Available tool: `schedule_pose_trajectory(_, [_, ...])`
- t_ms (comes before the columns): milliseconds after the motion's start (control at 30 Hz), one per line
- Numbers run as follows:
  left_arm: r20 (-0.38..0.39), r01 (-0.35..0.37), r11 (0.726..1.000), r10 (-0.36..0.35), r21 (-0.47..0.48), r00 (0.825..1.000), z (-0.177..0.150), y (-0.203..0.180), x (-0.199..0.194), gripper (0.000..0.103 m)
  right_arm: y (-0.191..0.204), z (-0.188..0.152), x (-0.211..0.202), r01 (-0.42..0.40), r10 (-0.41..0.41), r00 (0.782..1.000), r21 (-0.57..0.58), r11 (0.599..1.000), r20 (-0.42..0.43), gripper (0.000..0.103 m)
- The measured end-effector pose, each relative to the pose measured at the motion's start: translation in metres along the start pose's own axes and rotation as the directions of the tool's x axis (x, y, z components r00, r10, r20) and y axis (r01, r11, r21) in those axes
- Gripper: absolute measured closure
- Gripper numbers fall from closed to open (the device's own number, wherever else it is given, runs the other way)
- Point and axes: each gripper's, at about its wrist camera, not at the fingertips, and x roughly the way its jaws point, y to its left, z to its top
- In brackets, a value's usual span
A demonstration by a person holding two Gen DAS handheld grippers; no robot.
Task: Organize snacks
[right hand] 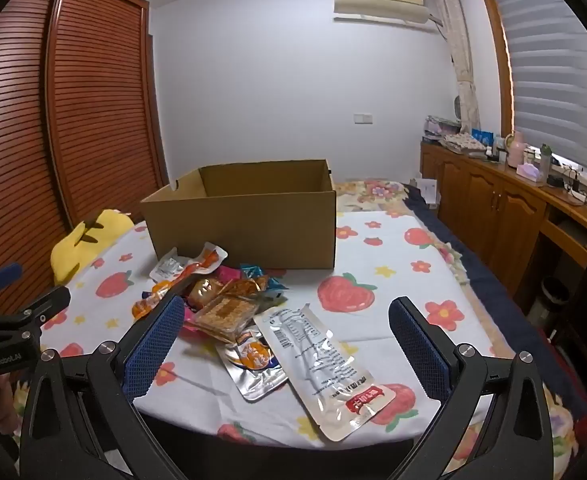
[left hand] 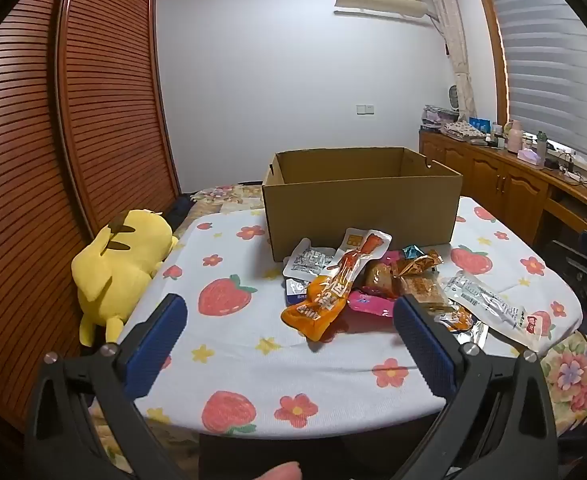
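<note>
An open cardboard box (left hand: 361,204) (right hand: 245,220) stands at the back of the flowered tablecloth (left hand: 245,352). In front of it lies a heap of snack packets: an orange pouch (left hand: 325,300), a pink packet (left hand: 373,302), a clear cracker pack (right hand: 225,312), a silver-orange sachet (right hand: 253,360) and a long white packet with a red label (right hand: 329,364) (left hand: 493,308). My left gripper (left hand: 289,344) hovers open over the near table edge, the heap just beyond its fingers. My right gripper (right hand: 285,344) is open too, with the white packet lying on the table below its jaws, untouched.
A yellow plush toy (left hand: 121,264) (right hand: 85,240) lies at the table's left edge beside a slatted wooden wardrobe (left hand: 73,120). A wooden sideboard (right hand: 493,208) with bottles runs along the right wall. In the right wrist view the left gripper's body (right hand: 9,320) shows at far left.
</note>
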Motion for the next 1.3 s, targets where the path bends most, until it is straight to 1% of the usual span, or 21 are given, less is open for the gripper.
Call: schedule_pose_trajectory(1300, [0.004,-0.002,1.000,0.002,0.006,1.000,0.0020,0.0000,-0.0011,0.000,0.0007,-0.0013,-0.0024,-0.003,0.003,1.000,0.002,1.000,0.003,0.000])
